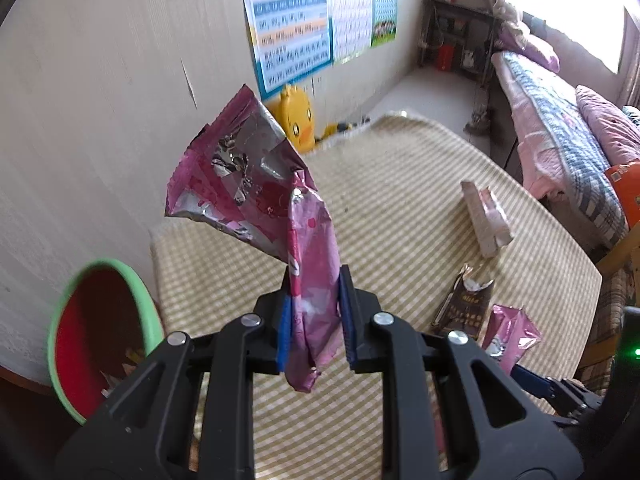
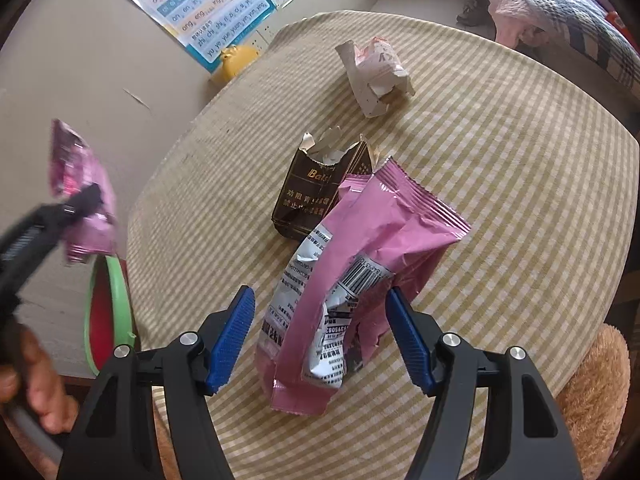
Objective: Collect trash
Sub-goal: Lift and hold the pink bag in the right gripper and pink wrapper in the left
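My left gripper is shut on a pink foil snack wrapper and holds it in the air above the table's left part; it also shows in the right wrist view. A green-rimmed red trash bin stands left of the table, below the wrapper. My right gripper is open, its blue pads either side of a second pink wrapper that lies on the table. A torn dark cigarette pack and a crumpled white carton lie farther back.
The table wears a beige checked cloth. A yellow duck toy sits behind the table by the wall with posters. A bed with a quilt stands on the right. A brown plush thing is at the table's right front.
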`<state>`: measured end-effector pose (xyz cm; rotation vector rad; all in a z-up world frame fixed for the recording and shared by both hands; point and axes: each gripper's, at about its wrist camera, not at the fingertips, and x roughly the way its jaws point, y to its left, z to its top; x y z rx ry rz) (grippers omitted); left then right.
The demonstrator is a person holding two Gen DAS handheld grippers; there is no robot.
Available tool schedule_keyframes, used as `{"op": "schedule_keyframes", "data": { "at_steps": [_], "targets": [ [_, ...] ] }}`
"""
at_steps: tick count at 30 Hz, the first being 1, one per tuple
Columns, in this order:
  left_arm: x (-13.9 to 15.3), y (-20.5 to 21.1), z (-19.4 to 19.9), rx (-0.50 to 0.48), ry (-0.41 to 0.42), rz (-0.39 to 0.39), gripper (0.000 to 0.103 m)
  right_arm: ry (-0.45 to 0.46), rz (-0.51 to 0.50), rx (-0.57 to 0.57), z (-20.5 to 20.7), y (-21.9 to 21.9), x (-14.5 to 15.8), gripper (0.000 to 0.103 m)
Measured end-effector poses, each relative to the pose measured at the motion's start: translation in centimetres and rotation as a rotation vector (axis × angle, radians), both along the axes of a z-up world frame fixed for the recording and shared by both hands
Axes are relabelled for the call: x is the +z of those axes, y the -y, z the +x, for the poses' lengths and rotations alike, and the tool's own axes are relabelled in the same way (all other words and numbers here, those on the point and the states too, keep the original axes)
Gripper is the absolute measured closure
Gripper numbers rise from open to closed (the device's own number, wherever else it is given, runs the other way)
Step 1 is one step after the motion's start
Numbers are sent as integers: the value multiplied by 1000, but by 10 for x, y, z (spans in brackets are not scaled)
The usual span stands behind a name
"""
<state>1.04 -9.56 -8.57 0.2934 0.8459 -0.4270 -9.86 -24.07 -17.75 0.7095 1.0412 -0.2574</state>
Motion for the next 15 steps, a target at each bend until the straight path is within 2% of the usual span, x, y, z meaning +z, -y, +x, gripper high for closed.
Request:
{"op": "schedule_keyframes", "data": {
  "at_steps": [1,2,5,15],
  "targets": [
    [5,-1,-3,-4,18,-3,83,-4,12,9,1,-1,-3,58],
    [8,-2,-3,-6,28,-4,83,0,28,11,1,-2,-4,67],
    [17,-6,-6,-10,56,-16,83,17,7,24,-2,-7,4,75],
    [35,-23,-10,-8,76,-59,83,201,-76,8,-15,-13,65,77]
  ]
}}
